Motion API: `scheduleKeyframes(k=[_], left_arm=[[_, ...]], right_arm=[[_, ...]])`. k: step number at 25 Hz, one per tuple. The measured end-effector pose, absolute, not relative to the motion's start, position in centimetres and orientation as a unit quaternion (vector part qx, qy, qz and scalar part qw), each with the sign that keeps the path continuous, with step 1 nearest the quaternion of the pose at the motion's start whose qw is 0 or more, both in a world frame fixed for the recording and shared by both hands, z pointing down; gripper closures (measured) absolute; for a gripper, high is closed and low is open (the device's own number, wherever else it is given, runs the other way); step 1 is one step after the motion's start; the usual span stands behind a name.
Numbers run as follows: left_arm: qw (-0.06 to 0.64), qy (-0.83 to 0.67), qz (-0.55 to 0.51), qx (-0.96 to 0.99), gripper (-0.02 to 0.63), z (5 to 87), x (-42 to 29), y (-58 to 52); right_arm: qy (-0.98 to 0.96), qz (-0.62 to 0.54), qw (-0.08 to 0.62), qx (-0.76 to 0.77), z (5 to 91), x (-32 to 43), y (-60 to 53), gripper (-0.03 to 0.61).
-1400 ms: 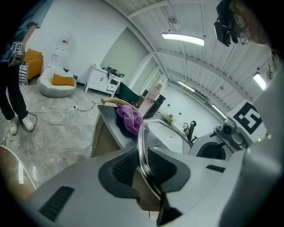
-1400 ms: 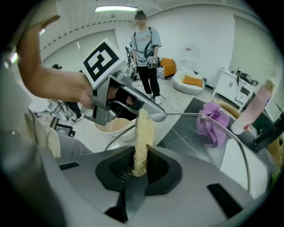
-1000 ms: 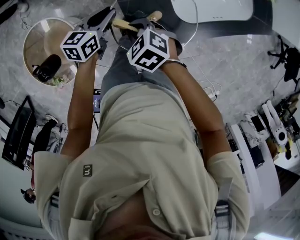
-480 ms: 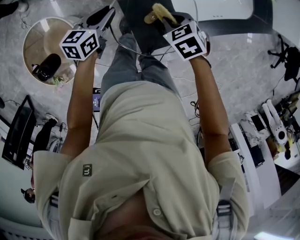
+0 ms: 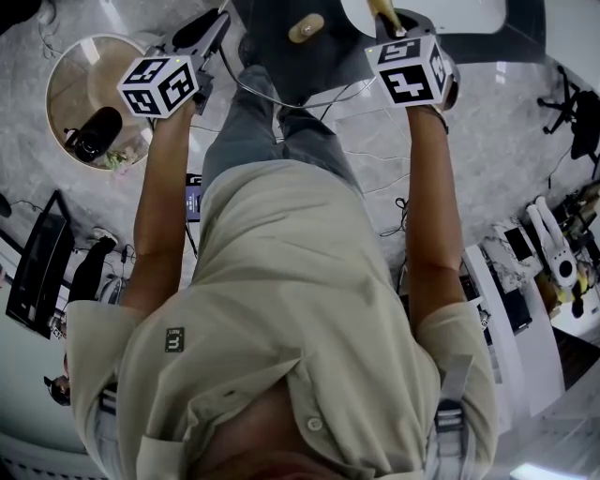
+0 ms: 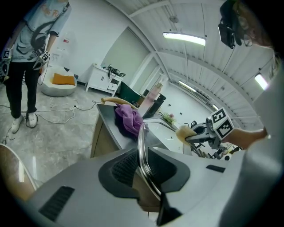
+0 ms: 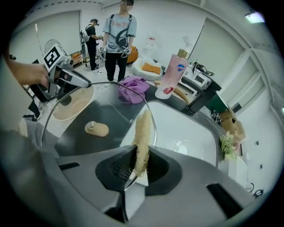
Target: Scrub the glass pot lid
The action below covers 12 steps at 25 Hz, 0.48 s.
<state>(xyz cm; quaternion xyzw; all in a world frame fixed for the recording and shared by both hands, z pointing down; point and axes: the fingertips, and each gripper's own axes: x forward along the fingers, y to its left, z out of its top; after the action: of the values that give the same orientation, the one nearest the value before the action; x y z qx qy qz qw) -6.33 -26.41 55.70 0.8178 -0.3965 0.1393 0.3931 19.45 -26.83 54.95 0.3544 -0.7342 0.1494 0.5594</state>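
left claw [image 6: 146, 170] clamped on glass lid [image 6: 140, 137] rim | right claw [image 7: 140, 167] grips loofah [image 7: 143, 131] | head view: lid's far part cut off, knob [image 5: 307, 28] clear

This looks like a lab or test room with a kitchen corner. A dark tabletop [image 7: 111, 116] carries a white sink [image 7: 186, 128] and a pink bottle [image 7: 171, 75]. Cables [image 6: 57, 119] trail over the stone floor [image 5: 487, 122]. Strip lights [image 6: 184, 38] hang overhead, a person [image 7: 119, 40] stands by, and benches [image 5: 553, 267] hold equipment.

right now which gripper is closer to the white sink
Right. The right gripper, holding the loofah, is at the edge of the sink; the left gripper, clamped on the rim of the glass lid, is across the lid from it.
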Motion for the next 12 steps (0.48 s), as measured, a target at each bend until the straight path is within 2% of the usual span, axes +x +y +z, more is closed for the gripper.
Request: scheduleKeyframes(k=[12], left_arm=[[0.394, -0.408, 0.134, 0.813, 0.535, 55.7, -6.3, -26.7]], right_arm=[[-0.745, 0.122, 0.585, 0.296, 55.7, 16.2, -24.2, 0.529]])
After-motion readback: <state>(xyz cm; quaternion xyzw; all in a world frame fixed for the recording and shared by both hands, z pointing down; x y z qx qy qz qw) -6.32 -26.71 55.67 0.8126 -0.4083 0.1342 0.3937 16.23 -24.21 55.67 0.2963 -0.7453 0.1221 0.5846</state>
